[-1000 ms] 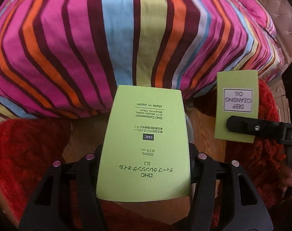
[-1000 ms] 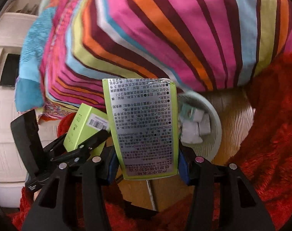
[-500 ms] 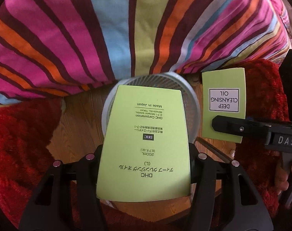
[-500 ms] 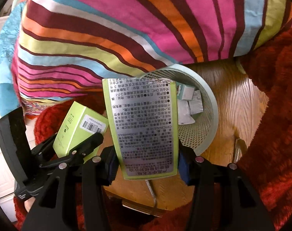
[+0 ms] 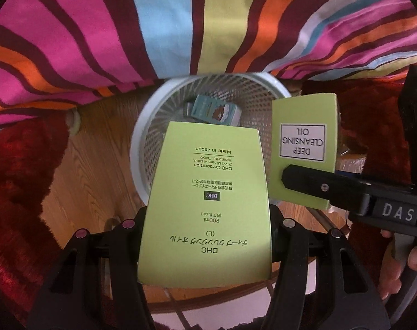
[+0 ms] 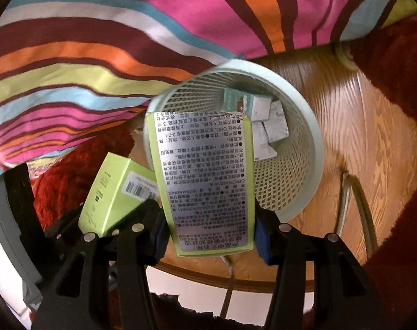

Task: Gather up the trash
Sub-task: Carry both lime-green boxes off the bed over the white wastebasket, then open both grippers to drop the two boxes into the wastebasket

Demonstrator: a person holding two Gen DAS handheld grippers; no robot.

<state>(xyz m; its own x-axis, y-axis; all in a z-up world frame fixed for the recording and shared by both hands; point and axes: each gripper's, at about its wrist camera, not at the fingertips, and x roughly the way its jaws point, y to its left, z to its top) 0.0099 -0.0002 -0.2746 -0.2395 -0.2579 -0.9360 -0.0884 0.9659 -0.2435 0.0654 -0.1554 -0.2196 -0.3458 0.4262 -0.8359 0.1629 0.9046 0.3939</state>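
Note:
My left gripper (image 5: pixel 208 222) is shut on a lime green DHC box (image 5: pixel 205 200), held over the near rim of a white mesh wastebasket (image 5: pixel 150 126). My right gripper (image 6: pixel 210 228) is shut on a second green box (image 6: pixel 205 181) with a silver printed label, held over the same basket (image 6: pixel 299 165). Each gripper shows in the other's view: the right one with its "Deep Cleansing Oil" box (image 5: pixel 304 148), the left one with its box (image 6: pixel 115 189). Small teal and white cartons (image 6: pixel 263 118) lie inside the basket.
A striped bedspread (image 5: pixel 181 22) hangs just behind the basket. The basket stands on a wooden floor (image 6: pixel 359 137) between red shaggy rugs (image 5: pixel 13 178). A thin cable (image 6: pixel 356 192) runs over the floor to the right of the basket.
Both grippers have tilted downward and closed in on the basket, which now fills the middle of both views. Both boxes stay clamped.

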